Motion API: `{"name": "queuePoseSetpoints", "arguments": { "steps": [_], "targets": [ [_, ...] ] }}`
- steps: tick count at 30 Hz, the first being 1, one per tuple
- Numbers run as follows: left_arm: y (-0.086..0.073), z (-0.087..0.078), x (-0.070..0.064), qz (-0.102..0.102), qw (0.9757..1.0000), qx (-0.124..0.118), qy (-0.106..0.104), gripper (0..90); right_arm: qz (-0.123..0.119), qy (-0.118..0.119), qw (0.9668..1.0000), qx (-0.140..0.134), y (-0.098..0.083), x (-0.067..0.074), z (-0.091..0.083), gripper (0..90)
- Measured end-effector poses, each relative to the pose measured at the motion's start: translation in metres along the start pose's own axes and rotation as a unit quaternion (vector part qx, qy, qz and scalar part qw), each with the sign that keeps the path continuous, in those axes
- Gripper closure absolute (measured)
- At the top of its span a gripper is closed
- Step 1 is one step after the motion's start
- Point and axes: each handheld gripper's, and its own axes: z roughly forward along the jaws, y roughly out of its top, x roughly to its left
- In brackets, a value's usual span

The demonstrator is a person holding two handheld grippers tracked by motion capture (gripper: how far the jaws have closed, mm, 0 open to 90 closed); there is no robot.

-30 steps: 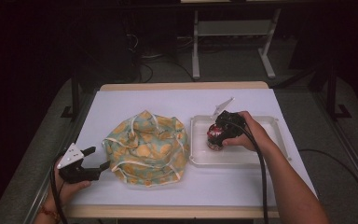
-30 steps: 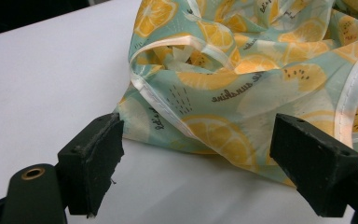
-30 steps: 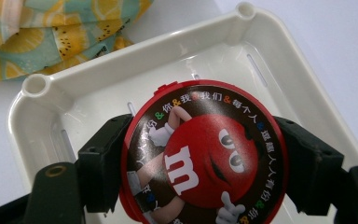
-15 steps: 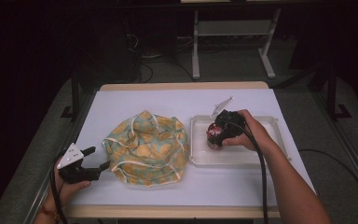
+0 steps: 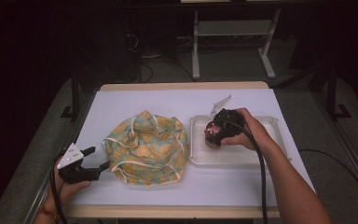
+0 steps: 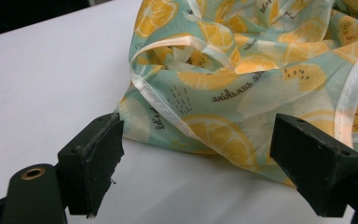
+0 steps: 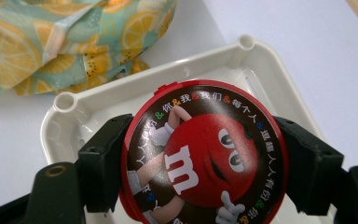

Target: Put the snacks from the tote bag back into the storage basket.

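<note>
Red and round, a candy tin point(image 7: 204, 154) printed with a cartoon face is sitting clamped between the jaws of our right gripper point(image 5: 216, 131), which we are holding over a white plastic tray point(image 5: 266, 156) on the right side of the table point(image 5: 135, 98). In the right gripper view the two black jaws are pressing against the tin's rim on opposite sides, and the tray's corner post and wall are lying just beyond it.

Our left gripper point(image 6: 205, 170) is hovering at the near left, jaws spread wide and gripping nothing, pointing at the near edge of a crumpled cloth bag point(image 5: 147, 147) patterned with orange slices on pale green. The bag is lying in the middle of the table, its right edge touching or just beside the tray; we cannot tell which.

We are judging the tin's smooth, curved rim as the risk: a loosened squeeze or a tilt could let it slip and drop into the tray. Loose bag folds and trim could also snag the open left jaws.
</note>
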Motion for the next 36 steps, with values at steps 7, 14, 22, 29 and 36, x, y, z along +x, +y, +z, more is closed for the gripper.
{"name": "queuePoseSetpoints", "arguments": {
  "steps": [7,14,22,29,36],
  "targets": [
    [0.0,0.0,0.0,0.0,1.0,0.0,0.0,16.9,-0.005,0.0,1.0,-0.006,0.006,0.002,-0.005,24.9],
    [0.0,0.0,0.0,0.0,1.0,0.0,0.0,16.9,-0.013,0.0,0.9999,-0.009,0.013,0.005,-0.008,24.9],
    [0.0,0.0,0.0,-0.001,1.0,-0.001,-0.001,16.9,-0.023,0.001,0.9996,-0.013,0.023,0.01,-0.012,24.9],
    [0.0,0.0,-0.001,0.0,1.0,0.001,-0.002,16.9,-0.028,0.004,0.9995,-0.012,0.03,0.014,-0.013,24.9],
    [0.0,0.001,-0.001,-0.002,1.0,0.0,-0.001,16.9,-0.037,0.007,0.9992,-0.015,0.039,0.017,-0.013,24.9]
  ]
}}
